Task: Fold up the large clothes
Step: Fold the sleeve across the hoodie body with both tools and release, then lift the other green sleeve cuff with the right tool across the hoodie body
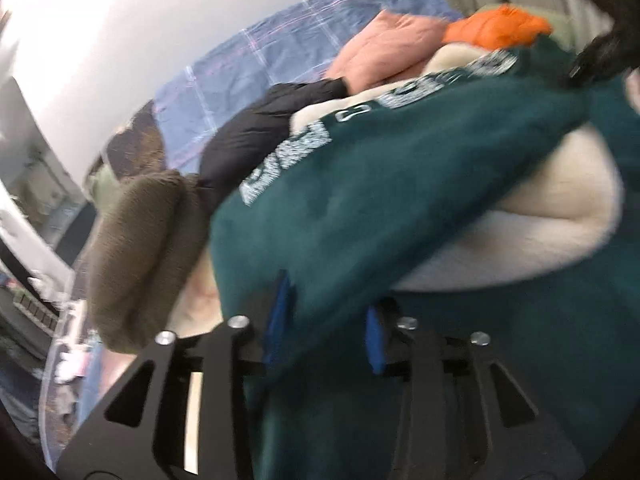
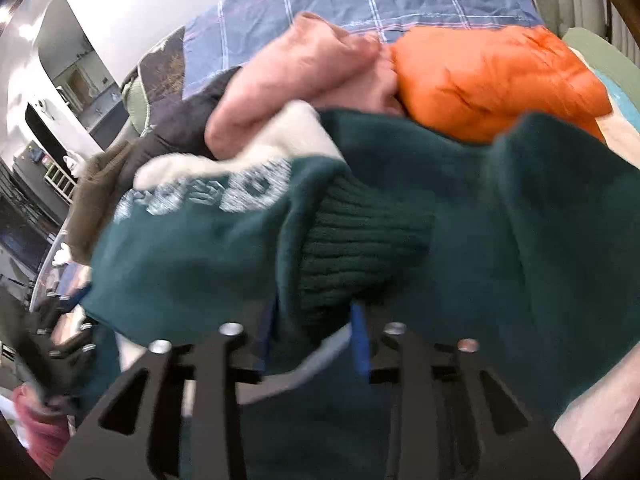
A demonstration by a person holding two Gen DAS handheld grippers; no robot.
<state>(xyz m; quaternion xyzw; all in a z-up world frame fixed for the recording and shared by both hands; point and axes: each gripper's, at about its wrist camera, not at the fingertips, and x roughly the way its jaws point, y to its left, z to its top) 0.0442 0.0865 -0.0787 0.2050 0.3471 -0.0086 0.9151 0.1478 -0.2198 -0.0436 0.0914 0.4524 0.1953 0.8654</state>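
Both views are evenly lit by soft indoor light, bright on the white wall (image 1: 100, 40) at ten o'clock, where a glare patch burns out the corner. Shadows are faint. Motion blur smears the green sweatshirt (image 1: 380, 200) and its white lettering in both views. Fisheye bending curves the blue checked bedcover (image 2: 380, 0) at twelve o'clock, and dark vignetting rims the corners.

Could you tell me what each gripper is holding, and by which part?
Green sweatshirt: left gripper on a body fold; ribbed cuff between the right gripper's fingers.
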